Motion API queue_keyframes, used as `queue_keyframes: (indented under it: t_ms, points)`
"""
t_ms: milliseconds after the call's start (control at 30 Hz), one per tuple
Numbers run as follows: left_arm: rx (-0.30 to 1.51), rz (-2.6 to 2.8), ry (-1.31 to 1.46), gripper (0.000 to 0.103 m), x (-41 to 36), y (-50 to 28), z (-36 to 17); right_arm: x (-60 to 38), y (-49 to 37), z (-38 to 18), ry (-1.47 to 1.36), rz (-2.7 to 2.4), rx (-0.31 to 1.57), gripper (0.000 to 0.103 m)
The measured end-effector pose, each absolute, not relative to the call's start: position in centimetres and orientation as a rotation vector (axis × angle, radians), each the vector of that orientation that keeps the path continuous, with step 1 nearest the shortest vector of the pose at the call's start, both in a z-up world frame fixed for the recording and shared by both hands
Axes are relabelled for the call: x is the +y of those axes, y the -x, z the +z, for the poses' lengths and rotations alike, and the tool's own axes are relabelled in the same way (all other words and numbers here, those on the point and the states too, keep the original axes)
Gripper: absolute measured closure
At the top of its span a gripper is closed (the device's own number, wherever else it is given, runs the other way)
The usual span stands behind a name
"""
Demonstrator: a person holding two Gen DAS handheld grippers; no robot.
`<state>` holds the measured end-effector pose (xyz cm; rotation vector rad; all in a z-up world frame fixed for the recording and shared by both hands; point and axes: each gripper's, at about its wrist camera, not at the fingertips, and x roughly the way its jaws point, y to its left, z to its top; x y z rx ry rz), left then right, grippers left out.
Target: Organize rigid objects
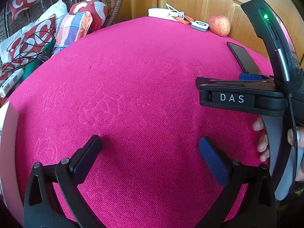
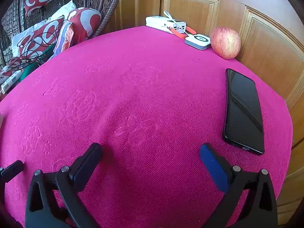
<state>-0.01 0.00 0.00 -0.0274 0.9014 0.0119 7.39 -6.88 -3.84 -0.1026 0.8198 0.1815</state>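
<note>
On a pink cloth-covered table [image 2: 144, 87] a black phone [image 2: 243, 112] lies flat by the right edge. A red-yellow apple [image 2: 225, 42], a small white-and-grey square device [image 2: 198, 41] and a white power bank [image 2: 164, 24] with an orange strap sit along the far edge. My right gripper [image 2: 150, 150] hovers open over bare cloth, left of the phone's near end. My left gripper [image 1: 150, 144] is open too, with nothing between its fingers. In the left wrist view the phone [image 1: 244, 58] is partly hidden behind the right tool's DAS-marked housing [image 1: 231, 97]; the apple [image 1: 219, 25] shows beyond.
Wooden panelled doors [image 2: 266, 43] stand close behind the table's far and right edges. A wicker chair [image 2: 106, 5] with red-and-white cushions, a power strip [image 2: 10, 81] and cables lies off the left. A person's fingers [image 1: 261, 133] hold the right tool.
</note>
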Motion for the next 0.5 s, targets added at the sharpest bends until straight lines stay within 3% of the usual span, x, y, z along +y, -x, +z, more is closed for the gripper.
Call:
queue_keyframes:
  t_ms: [500]
  points:
    - [0.903, 0.013, 0.027, 0.000, -0.02, 0.05, 0.02, -6.91, -7.35, -3.85, 0.104, 0.181, 0.825, 0.000]
